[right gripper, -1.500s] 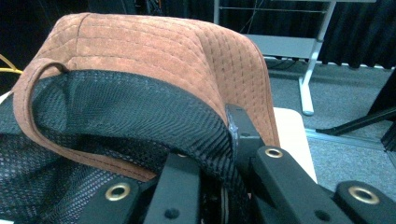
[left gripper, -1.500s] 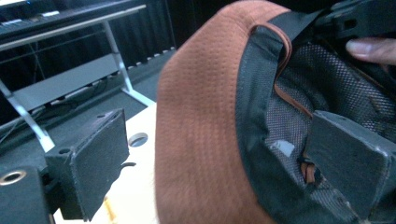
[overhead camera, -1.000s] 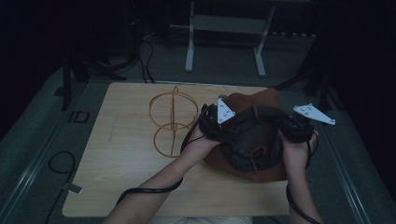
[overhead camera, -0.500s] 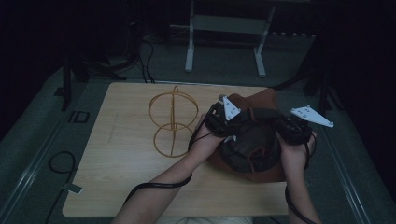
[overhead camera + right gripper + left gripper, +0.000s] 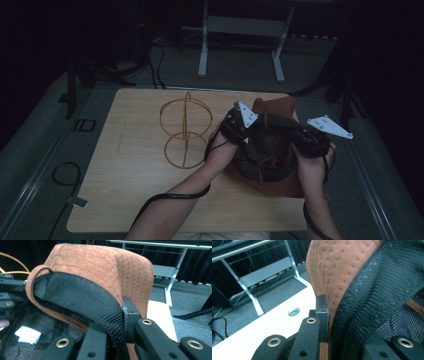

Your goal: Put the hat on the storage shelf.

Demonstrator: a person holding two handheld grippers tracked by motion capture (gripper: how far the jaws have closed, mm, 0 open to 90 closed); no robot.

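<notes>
Suede hat (image 5: 272, 150) between both hand-held grippers

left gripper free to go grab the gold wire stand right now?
Probably not. The left gripper has just closed on the brown hat's rim, right gripper on the other side. The wire stand sits unobstructed beside it; release first.

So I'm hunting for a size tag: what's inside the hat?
Black mesh lining fills the brown hat, and a small white tag lies on the mesh. Any print on it can't be read. The rim the tongs pinch is covered, as is the table under the hat.
</notes>
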